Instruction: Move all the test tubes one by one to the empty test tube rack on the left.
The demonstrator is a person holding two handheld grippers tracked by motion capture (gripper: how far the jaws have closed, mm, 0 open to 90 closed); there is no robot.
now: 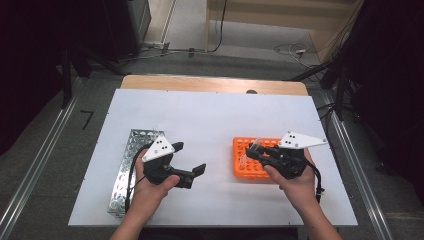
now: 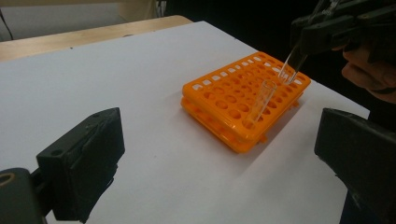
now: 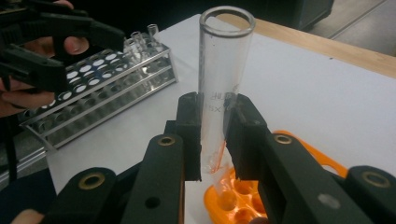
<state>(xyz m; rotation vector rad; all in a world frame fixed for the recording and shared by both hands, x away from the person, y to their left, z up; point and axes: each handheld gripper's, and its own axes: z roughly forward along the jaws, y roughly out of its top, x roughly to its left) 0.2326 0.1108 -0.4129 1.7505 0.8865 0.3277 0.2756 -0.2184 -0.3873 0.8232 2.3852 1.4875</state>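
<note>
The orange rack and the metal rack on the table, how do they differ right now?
The orange rack is bright plastic; the metal rack is silvery, longer and narrower. The orange rack lies by the right gripper, which is shut on a clear test tube above it; the metal rack lies under the open left gripper. Both have rows of holes, hold glass tubes and rest on the white table.

A clear glass tube (image 3: 219,88) is showing faint print, possibly grey, above an orange rack (image 1: 248,157) dotted with holes; a silvery metal rack (image 1: 127,165) is gleaming on the white tabletop (image 1: 210,120).
</note>
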